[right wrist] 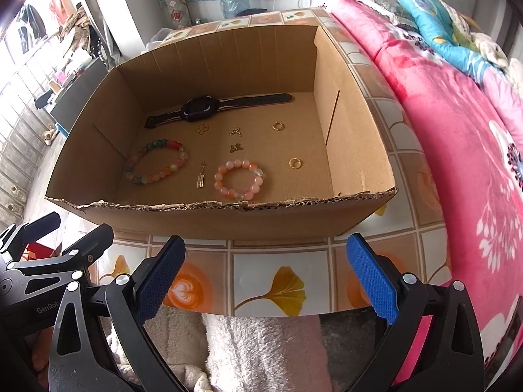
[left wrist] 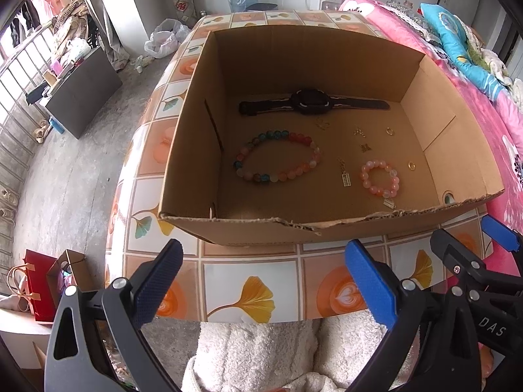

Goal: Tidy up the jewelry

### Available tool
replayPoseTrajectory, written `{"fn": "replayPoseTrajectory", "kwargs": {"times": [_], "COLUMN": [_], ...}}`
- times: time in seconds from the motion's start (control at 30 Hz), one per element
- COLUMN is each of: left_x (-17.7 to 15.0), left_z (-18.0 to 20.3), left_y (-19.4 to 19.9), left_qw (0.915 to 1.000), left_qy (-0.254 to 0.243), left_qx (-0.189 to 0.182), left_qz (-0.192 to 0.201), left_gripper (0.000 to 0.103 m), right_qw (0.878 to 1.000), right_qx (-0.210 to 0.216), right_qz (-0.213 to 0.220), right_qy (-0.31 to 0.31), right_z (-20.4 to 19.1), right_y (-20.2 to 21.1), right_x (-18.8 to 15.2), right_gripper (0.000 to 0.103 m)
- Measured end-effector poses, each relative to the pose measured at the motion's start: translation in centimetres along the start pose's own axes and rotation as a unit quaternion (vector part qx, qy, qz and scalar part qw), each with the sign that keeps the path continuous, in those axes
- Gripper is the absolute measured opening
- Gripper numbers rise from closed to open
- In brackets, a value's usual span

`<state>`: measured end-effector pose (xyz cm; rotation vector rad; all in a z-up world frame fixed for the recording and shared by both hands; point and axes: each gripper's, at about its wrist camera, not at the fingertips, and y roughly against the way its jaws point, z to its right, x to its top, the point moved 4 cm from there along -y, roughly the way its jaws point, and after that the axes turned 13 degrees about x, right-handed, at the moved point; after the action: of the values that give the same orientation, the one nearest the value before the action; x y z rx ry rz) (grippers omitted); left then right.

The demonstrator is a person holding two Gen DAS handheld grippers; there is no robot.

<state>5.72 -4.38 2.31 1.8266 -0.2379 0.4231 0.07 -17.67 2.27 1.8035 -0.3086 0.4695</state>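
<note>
An open cardboard box (left wrist: pixel 261 228) (right wrist: pixel 228 219) stands on a tiled table. Inside lie a black watch (left wrist: pixel 309 101) (right wrist: pixel 199 109), a large multicolour bead bracelet (left wrist: pixel 278 155) (right wrist: pixel 157 161), a small pink bead bracelet (left wrist: pixel 380 177) (right wrist: pixel 238 179), two gold rings (left wrist: pixel 412 165) (right wrist: pixel 295 162), and several small gold charms (left wrist: pixel 343 176) (right wrist: pixel 201 178). My left gripper (left wrist: pixel 264 281) is open and empty, in front of the box's near wall. My right gripper (right wrist: pixel 266 277) is open and empty, also in front of the box. The right gripper also shows in the left wrist view (left wrist: pixel 470 248).
The table (left wrist: pixel 261 281) (right wrist: pixel 261 281) has an orange and white tile pattern. A pink floral bed (right wrist: pixel 457 130) lies close on the right. Red and brown gift bags (left wrist: pixel 42 284) stand on the floor at left. A fluffy white cloth (left wrist: pixel 261 352) lies below the table edge.
</note>
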Motion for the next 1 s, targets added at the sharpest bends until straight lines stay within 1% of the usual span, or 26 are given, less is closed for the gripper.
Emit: {"fn": "replayPoseTrajectory", "kwargs": {"times": [0.43,0.73,1.0], "left_x": [0.5,0.9,0.9], "left_z": [0.0,0.1,0.1], "left_y": [0.1,-0.3,-0.6], "left_qw": [1.0000,0.9998,0.9995], "left_qy": [0.002,0.002,0.003], "left_qx": [0.000,-0.008,-0.015], "left_qz": [-0.004,-0.018,-0.027], "left_gripper": [0.097,0.097,0.097], "right_qw": [1.000,1.000,1.000], "right_qx": [0.005,0.008,0.010], "right_qz": [-0.003,-0.007,-0.010], "right_qy": [-0.011,-0.022,-0.017], "right_z": [0.4,0.6,0.3], "right_y": [-0.1,-0.2,-0.3], "right_x": [0.6,0.9,1.0], "right_gripper": [0.095,0.095,0.095]}}
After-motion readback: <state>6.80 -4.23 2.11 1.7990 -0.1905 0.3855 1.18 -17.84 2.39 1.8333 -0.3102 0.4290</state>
